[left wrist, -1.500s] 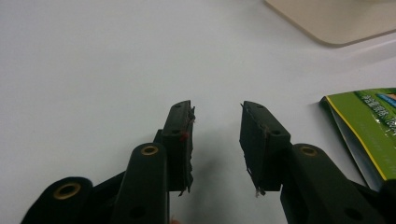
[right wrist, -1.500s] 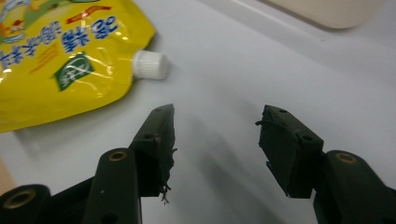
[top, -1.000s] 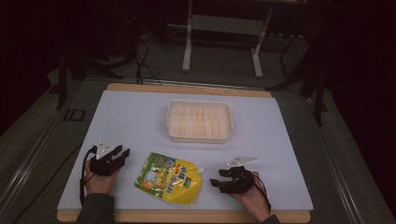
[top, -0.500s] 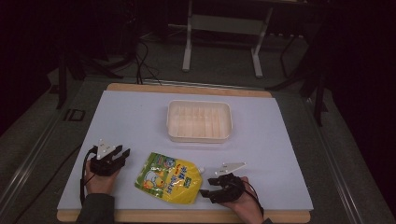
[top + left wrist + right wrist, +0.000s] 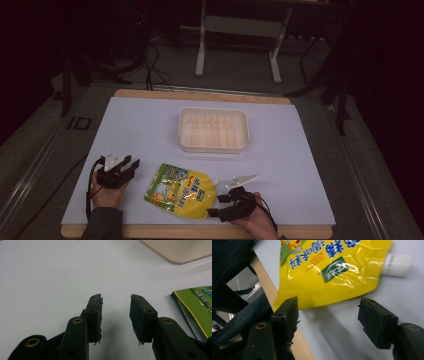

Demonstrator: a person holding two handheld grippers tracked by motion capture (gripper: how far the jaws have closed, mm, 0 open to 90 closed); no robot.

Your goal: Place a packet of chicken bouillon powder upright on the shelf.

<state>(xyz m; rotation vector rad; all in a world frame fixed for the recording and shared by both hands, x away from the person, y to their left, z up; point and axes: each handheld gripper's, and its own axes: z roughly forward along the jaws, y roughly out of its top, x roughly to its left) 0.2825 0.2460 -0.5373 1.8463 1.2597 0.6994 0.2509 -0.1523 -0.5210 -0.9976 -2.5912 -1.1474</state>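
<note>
On the white table top (image 5: 150, 130), edged along the near side by a wooden board (image 5: 200, 232), the biggest thing is a cream plastic tray (image 5: 213, 129) with low ribbed compartments, sitting well ahead of both pairs of fingers and nearer the far edge. Next in size is a yellow and green spouted pouch (image 5: 180, 190) lying flat, printed with a cartoon and lettering too small for me to read, its white screw cap (image 5: 215, 182) pointing toward the right hand's side. The pouch lies between the two grippers. The left gripper (image 5: 131, 165) rests on the table in the person's left hand (image 5: 107, 192), its jaws parted with nothing between them; in the left gripper view its black fingers (image 5: 95, 312) point over bare table, with a corner of the pouch just off to the right of them and a corner of the tray farther ahead on that same side. The right gripper (image 5: 216, 205) sits low by the near edge in the right hand (image 5: 260, 225), jaws spread wide and holding nothing. In the right gripper view its fingers (image 5: 287, 315) straddle the pouch's yellow bottom edge: one tip stands just beside that edge over the wooden board, the other stands apart on bare table below the cap. I can't tell whether that nearer finger actually touches the pouch. A dark sleeve (image 5: 234, 262) shows beyond that finger.
</note>
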